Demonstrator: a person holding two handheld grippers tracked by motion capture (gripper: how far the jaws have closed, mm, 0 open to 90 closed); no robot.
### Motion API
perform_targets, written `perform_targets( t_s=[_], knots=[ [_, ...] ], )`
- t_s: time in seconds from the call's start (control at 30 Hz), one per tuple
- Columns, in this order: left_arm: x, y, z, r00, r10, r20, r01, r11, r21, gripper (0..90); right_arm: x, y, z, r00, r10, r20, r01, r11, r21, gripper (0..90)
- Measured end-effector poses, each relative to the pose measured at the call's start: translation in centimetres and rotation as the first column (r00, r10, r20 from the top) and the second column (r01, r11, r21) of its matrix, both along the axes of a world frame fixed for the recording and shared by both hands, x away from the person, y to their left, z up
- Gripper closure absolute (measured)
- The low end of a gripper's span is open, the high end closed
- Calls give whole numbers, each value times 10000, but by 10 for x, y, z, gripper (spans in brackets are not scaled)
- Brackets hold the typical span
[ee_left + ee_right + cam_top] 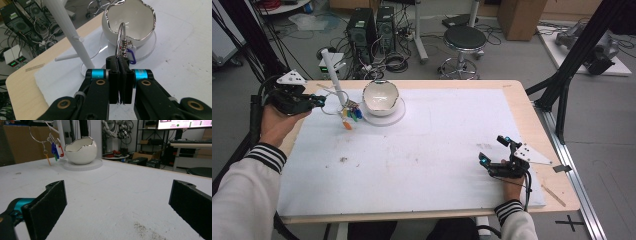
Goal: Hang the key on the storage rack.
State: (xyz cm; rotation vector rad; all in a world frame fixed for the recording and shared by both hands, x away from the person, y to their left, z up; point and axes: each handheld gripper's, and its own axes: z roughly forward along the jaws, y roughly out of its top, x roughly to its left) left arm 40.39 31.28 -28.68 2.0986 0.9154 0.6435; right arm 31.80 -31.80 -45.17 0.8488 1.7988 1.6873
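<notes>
My left gripper (321,102) hovers at the table's far left, shut on a large metal key ring (120,35). Several coloured key tags (351,115) hang from the ring, just left of the white eggshell-shaped bowl (381,96). The bowl sits on a round white base plate (396,118). In the left gripper view the jaws of the left gripper (120,61) are pressed together on the ring, with the bowl (130,15) right behind it. My right gripper (493,149) rests open near the front right. Nothing lies between the wide-apart jaws of the right gripper (120,205); the bowl (81,151) and tags (56,148) are far off.
A slanted white post (333,74) with side pegs stands on the table just behind the ring. A white mat (427,150) covers most of the wooden table. A stool (464,42) and computer towers (362,27) stand on the floor beyond the far edge.
</notes>
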Motion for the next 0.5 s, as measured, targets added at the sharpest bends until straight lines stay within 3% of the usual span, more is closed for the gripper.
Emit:
perform_targets(
  t_s=[0.2,0.33,0.5],
  knots=[
    [4,8,0,9996,245,136,-237,9980,-580,874,0,0,0,10000,11,73,-11,10000,-38,10],
    [9,16,-1,9987,481,159,-459,9921,-1170,873,0,0,0,10000,-5,11,5,10000,-16,10],
    [13,21,-3,9970,744,229,-708,9890,-1298,873,0,0,0,10000,15,73,-15,10000,-41,10]
  ],
)
